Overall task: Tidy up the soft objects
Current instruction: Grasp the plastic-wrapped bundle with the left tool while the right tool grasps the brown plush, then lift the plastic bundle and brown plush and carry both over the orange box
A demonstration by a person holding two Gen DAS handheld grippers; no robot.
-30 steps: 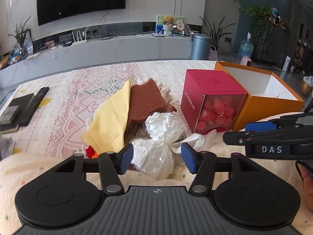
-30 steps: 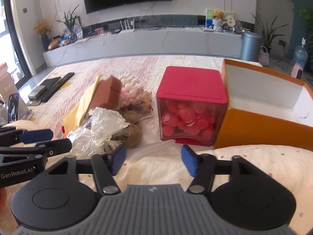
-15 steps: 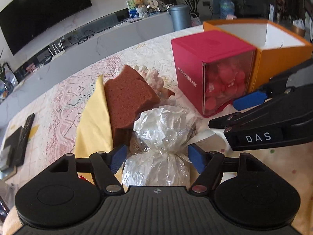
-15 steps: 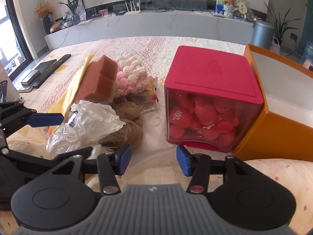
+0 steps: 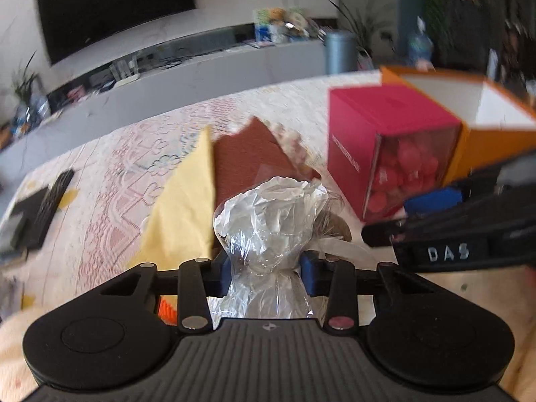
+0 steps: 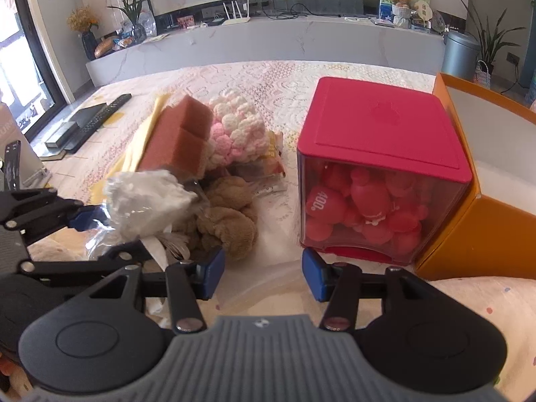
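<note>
your left gripper point(image 5: 266, 273) was clamped on the plastic bag point(image 5: 268, 234) between its fingers, just ahead of the heap. your right gripper point(image 6: 261, 273) stood open, empty. advised: lift straight, keep the squeeze gentle, toward the orange box point(image 5: 482, 134).

Orange box point(image 6: 475, 221) cut off right

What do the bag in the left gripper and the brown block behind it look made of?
Bag: thin clear plastic film, glossy and crinkled, pinched in by the left gripper. Brown block: probably sponge foam, matte with a porous face.
</note>
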